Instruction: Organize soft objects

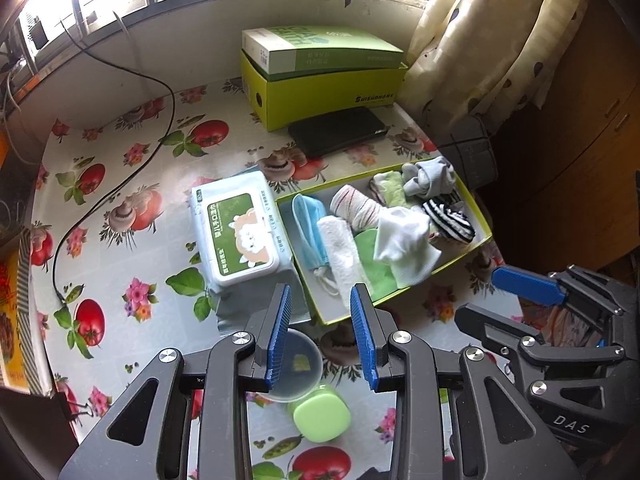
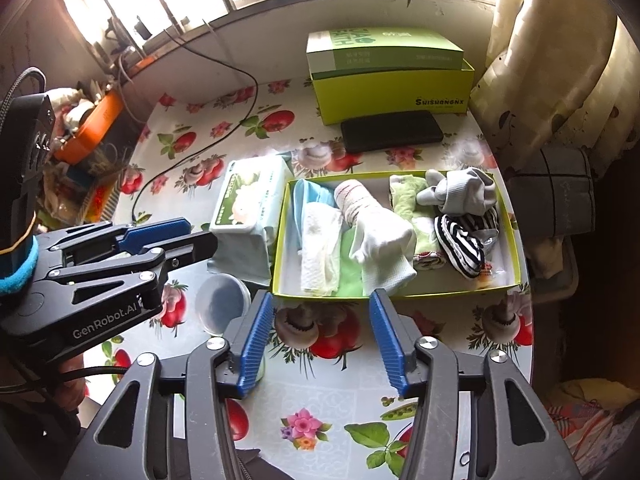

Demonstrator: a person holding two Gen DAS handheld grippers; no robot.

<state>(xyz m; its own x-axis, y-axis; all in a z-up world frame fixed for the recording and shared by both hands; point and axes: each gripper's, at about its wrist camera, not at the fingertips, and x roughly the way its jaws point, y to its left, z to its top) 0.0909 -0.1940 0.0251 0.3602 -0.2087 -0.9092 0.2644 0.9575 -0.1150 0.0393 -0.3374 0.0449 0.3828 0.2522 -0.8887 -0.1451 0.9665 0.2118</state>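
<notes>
Jaws on both grippers stand parted with nothing between them: the left gripper (image 1: 322, 334) hangs above a clear round lid (image 1: 298, 364) and a small green jar (image 1: 320, 416) near the front of the worktop (image 1: 132, 208), while the right gripper (image 2: 320, 340) hovers just before the near wall of the shallow green box (image 2: 516, 248).

That box holds the soft things, packed side by side so each stays visible. A blue face mask (image 2: 308, 196) lies along its left end. Next to it sits a folded white towel (image 2: 320, 248) over a green cloth (image 2: 350, 276). A white sock (image 2: 384, 248) lies across the middle, partly covering a rolled striped cloth (image 2: 352, 196). Toward the right end are a pale green cloth (image 2: 404, 196), a grey sock bundle (image 2: 460, 192) and a black-and-white striped sock (image 2: 460, 244).

A pack of wet wipes (image 1: 236, 228) rests just beside the box's left wall, outside it; it appears to be the one soft item not yet put away. Both grippers being free, and angled down toward the box, suggests the sorting is nearly finished.
</notes>
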